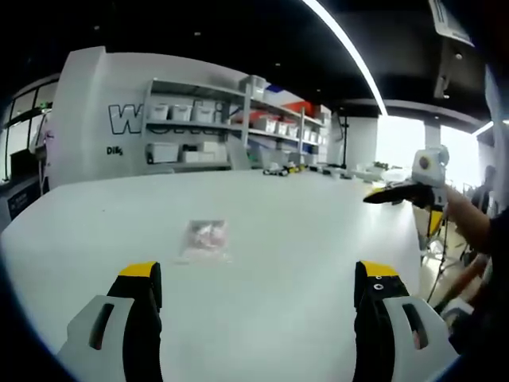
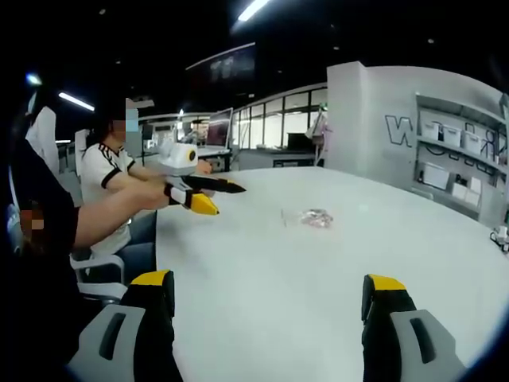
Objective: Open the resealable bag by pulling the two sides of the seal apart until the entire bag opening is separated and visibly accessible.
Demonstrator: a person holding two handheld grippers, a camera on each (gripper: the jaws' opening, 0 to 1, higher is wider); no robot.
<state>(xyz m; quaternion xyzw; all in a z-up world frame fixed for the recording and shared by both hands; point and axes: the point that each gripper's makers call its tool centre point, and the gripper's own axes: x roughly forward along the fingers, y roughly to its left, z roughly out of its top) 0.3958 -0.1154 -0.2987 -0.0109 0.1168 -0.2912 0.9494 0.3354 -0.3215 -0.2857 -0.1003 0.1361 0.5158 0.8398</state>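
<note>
Where the broad white table (image 1: 302,263) spreads smooth, matt and round-edged: one small resealable bag (image 1: 206,239), clear crinkled plastic, roughly rectangular, lying flat, with pale pinkish contents too small to identify; seal state not discernible. Same bag (image 2: 312,217) in the right gripper view, a glinting transparent patch out on the table's bare middle, well apart from both tools. Left gripper (image 1: 258,278): black jaws with yellow tips and grey plastic housings, spread wide, holding nothing, raised above the table's near edge with the bag ahead and slightly toward its left jaw. Same left gripper (image 2: 208,194) seen in the right gripper view from the side, held in a person's hand (image 2: 155,193) at the table's left edge, pointed black jaw above a yellow-tipped one, parted at an angle, nothing between them. Right gripper (image 2: 266,290): identical black, yellow and grey build, jaws likewise wide apart and empty, above the table's near side. Same right gripper (image 1: 398,193) at the table's right edge in the left gripper view, dark pointed jaws seen sidelong. Beyond the table's far edge: white wall with grey lettering, metal shelving (image 1: 231,119) carrying white boxes.
</note>
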